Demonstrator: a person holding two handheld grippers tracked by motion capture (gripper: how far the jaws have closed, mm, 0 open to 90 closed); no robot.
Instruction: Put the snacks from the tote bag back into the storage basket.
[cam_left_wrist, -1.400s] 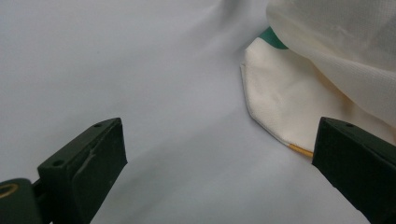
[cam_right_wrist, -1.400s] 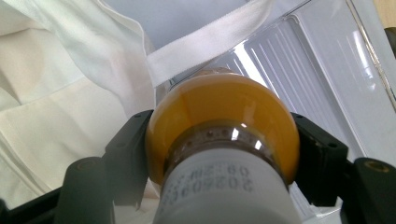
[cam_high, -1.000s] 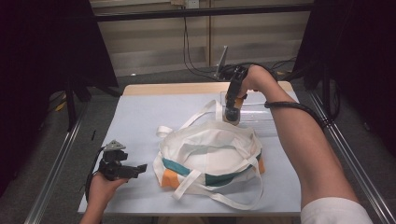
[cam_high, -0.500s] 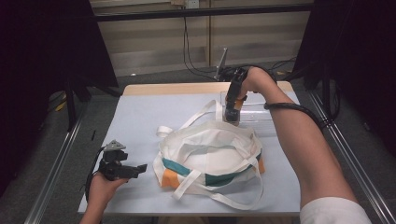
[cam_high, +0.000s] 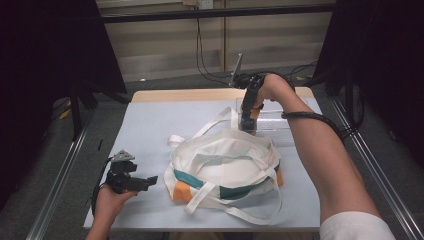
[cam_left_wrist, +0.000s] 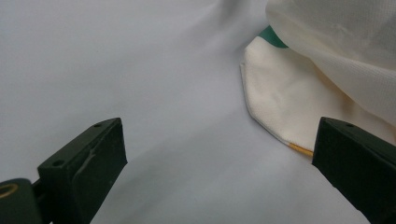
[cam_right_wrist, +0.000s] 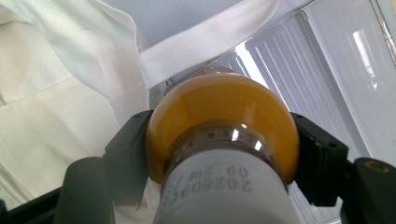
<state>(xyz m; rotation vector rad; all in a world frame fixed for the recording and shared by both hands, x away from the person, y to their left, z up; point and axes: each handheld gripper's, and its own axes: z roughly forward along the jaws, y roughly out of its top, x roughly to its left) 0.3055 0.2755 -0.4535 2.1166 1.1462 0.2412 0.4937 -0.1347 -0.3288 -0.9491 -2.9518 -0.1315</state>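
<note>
A: What has the right claw (cam_right_wrist: 223, 154) got?

B: A bottle (cam_right_wrist: 223, 140) with an amber body and a white cap end. Both jaws press on its rounded shoulder, one on each side, so the claw is clamped on it. From above you see the same claw (cam_high: 248, 120) pointing down, at the far right of the desk (cam_high: 150, 125).

A: And what is under it?

B: A clear plastic tray (cam_right_wrist: 327, 70) with a ribbed floor. The bottle hangs over the tray's near end, and a white strap (cam_right_wrist: 205, 39) of the bag crosses just beyond the bottle. Whether the bottle touches the tray, I cannot tell.

A: The bag itself?

B: A cream cloth bag (cam_high: 225, 160) with teal and orange patches lies in the middle of the desk, its straps loose around it. Its far rim is just beside the right claw.

A: The left claw?

B: The left claw (cam_left_wrist: 219, 168) stands wide, nothing between the jaws. It is low over the pale desk top at the near left corner, aimed at the bag's corner (cam_left_wrist: 280, 102) but apart from it. From above, the left claw (cam_high: 131, 180) lies level in the person's hand, near the bag.
</note>
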